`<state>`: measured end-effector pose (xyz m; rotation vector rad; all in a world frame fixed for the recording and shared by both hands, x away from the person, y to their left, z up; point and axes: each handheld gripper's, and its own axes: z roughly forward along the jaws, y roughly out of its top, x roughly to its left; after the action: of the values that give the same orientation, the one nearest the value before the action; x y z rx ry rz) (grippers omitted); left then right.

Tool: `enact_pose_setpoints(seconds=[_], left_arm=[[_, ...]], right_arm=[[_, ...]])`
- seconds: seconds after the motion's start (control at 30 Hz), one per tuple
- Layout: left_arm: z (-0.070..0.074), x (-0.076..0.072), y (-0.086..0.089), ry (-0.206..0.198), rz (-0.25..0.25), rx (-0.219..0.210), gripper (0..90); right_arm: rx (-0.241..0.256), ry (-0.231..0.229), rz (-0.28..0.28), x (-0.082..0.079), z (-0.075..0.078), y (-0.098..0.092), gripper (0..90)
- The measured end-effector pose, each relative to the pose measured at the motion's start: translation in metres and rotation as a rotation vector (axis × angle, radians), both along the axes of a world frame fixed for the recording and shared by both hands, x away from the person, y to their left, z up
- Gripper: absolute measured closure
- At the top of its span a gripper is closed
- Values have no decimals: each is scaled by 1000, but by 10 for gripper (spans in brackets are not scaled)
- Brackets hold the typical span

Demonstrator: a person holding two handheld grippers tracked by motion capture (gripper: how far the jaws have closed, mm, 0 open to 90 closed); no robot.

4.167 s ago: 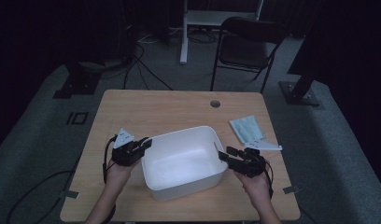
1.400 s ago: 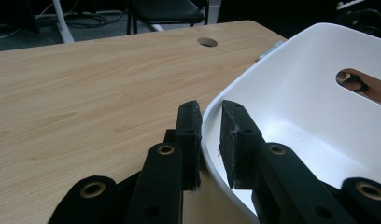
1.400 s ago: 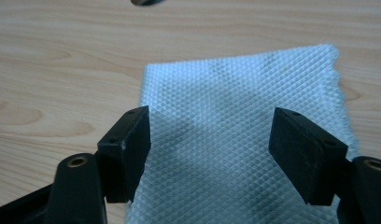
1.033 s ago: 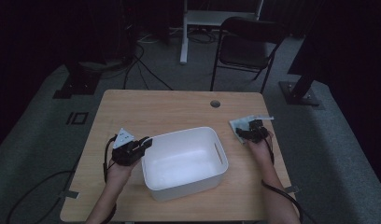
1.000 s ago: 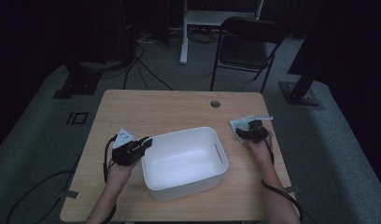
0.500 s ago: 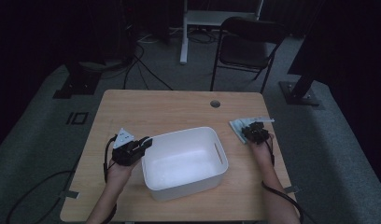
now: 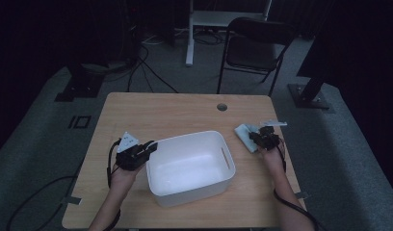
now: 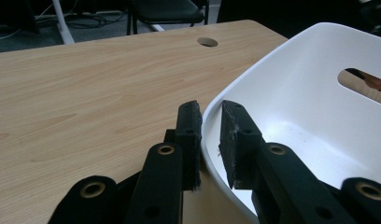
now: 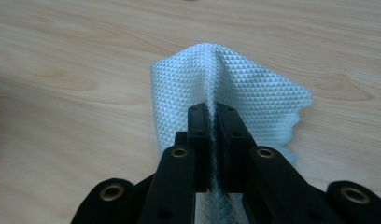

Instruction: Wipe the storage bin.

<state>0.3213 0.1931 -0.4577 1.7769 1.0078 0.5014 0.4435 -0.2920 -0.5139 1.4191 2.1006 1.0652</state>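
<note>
Spreading under everything is the wooden desk (image 7: pixel 185 113), and sitting near its middle is the white tub (image 7: pixel 189 166), the landmark for the rest. At the tub's left rim, the left gripper (image 8: pixel 208 135) is straddling the wall, one of its fingers (image 8: pixel 188 135) outside and the other inside; a sliver of gap is showing on each side of the rim, so the fingers are looking close about it rather than firmly clenched, and I cannot tell whether they are truly bearing on it. To the right of the tub, well apart from it, the right gripper (image 9: pixel 212 140) is pinching a pale blue textured cloth (image 9: pixel 230 88), its fingers clenched on a raised fold while the rest of the cloth is lying on the desk.

By my judgement, the pickup of the cloth is the step in hand, with the tub being steadied. The next move is probably calling for a lift clear of the desk, then a carry leftward over the tub's near wall, keeping the pinch tight so the fold is not slipping out.
</note>
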Motion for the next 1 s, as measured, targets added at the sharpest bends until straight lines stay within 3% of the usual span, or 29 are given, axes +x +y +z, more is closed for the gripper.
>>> enact_pose_setpoints(seconds=[0.33, 0.5, 0.77, 1.0], left_arm=[[0, 1, 0, 1, -4, 5, 785], [0, 1, 0, 2, -4, 5, 785], [1, 2, 0, 2, -11, 7, 784], [0, 2, 0, -1, -12, 8, 785]], right_arm=[[21, -68, 96, -53, 18, 5, 852], [53, -84, 116, -73, 24, -1, 853], [39, -130, 156, -105, 40, -2, 852], [85, -178, 182, -127, 54, -3, 852]])
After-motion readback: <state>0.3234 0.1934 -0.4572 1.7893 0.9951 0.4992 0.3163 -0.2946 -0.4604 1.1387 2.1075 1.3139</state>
